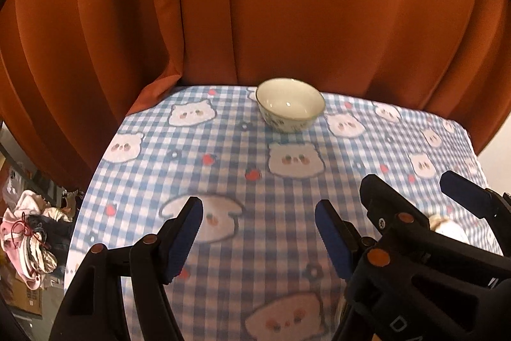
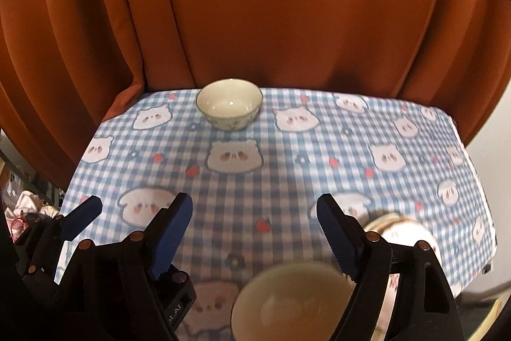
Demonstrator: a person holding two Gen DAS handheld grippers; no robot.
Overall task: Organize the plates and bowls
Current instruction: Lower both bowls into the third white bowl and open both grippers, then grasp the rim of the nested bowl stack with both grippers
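At far table edge, by the curtain (image 2: pixel 287 5): small bowl (image 2: pixel 228 107), well ahead of us | left gripper (image 1: pixel 258 237) spread wide, holding nothing | right gripper (image 2: pixel 254 234) spread too, blurred near bowl (image 2: pixel 287 306) just below it.

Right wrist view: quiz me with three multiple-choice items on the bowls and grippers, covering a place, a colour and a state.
1. Where does the far bowl stand?
A. by the curtain edge of the table
B. on the floor
C. between gripper fingers

2. What colour is the curtain?
A. green
B. rust orange
C. white

3. How is the right gripper?
A. shut on a bowl
B. open
C. holding a plate

Answers: 1 A, it sits on the checked cloth at the curtain; 2 B, orange folds fill the background; 3 B, its fingers stand wide apart, holding nothing.
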